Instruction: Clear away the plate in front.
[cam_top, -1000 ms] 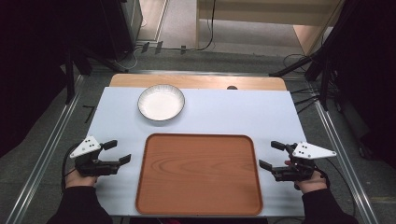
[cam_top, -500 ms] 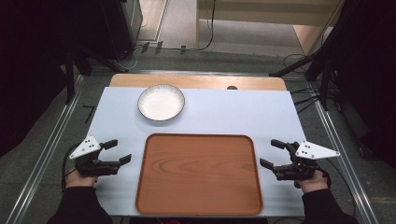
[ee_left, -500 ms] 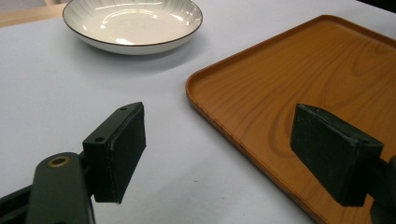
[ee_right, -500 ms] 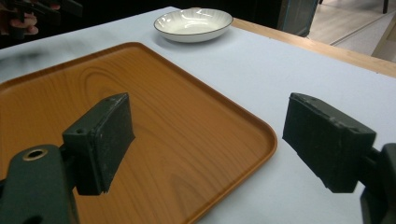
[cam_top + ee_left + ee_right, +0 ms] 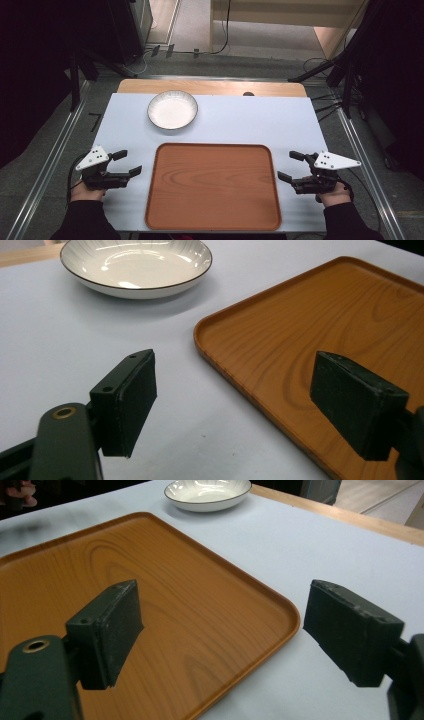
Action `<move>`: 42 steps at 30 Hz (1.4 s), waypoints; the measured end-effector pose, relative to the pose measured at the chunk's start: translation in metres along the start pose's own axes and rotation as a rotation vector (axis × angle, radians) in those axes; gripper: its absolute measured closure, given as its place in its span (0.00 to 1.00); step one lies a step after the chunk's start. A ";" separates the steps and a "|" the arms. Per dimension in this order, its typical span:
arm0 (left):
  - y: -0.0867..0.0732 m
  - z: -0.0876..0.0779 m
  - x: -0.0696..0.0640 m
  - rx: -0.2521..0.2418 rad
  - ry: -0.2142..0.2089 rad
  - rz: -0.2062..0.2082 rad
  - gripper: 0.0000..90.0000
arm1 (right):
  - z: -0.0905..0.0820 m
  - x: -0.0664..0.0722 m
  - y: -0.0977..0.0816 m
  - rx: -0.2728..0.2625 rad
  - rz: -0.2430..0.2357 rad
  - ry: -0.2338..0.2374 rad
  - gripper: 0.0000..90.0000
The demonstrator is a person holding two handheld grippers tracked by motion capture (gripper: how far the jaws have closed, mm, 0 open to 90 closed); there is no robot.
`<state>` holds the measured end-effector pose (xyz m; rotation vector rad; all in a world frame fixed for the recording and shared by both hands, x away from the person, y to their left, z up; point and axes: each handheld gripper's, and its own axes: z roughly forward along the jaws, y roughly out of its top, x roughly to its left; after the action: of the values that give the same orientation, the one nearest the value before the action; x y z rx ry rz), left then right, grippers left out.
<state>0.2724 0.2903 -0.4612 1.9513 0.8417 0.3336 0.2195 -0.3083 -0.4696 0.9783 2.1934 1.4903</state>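
Note:
An empty wooden tray (image 5: 212,187) lies at the near middle of the pale table (image 5: 250,122). Its left rim (image 5: 235,385) runs between my left jaws' line of sight, and its near right corner (image 5: 287,617) sits ahead of my right jaws. A white bowl (image 5: 172,109) with a dark rim stands behind the tray, left of centre; it is also the bowl (image 5: 135,265) far ahead and the bowl (image 5: 207,492) at the top. My left gripper (image 5: 127,163) rests open left of the tray. My right gripper (image 5: 291,166) rests open right of it. Both hold nothing.
A wooden strip (image 5: 210,87) borders the table's far edge. Metal rails (image 5: 50,165) flank the table on both sides. Cables and dark stands (image 5: 325,72) lie on the floor beyond. A person's hands hold both grippers near the front edge.

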 end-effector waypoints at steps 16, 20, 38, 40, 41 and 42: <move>0.011 -0.003 -0.005 -0.008 -0.080 -0.050 0.20 | 0.000 0.002 0.002 -0.034 0.002 -0.055 0.15; 0.015 0.001 -0.007 0.029 -0.032 -0.089 0.16 | 0.000 0.002 0.002 -0.033 0.011 -0.065 0.15; 0.019 0.018 0.001 0.059 0.014 -0.073 0.16 | 0.001 0.000 0.002 -0.008 0.012 -0.082 0.16; 0.020 0.021 0.002 0.061 0.020 -0.078 0.17 | 0.001 0.000 0.002 -0.004 0.015 -0.083 0.16; 0.020 0.023 0.003 0.061 0.022 -0.077 0.17 | 0.001 0.000 0.002 -0.004 0.014 -0.083 0.16; 0.021 0.024 0.004 0.064 0.026 -0.077 0.17 | 0.001 0.000 0.002 -0.006 0.010 -0.083 0.16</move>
<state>0.2972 0.2708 -0.4556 1.9718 0.9517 0.2898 0.2212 -0.3072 -0.4683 1.0323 2.1280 1.4335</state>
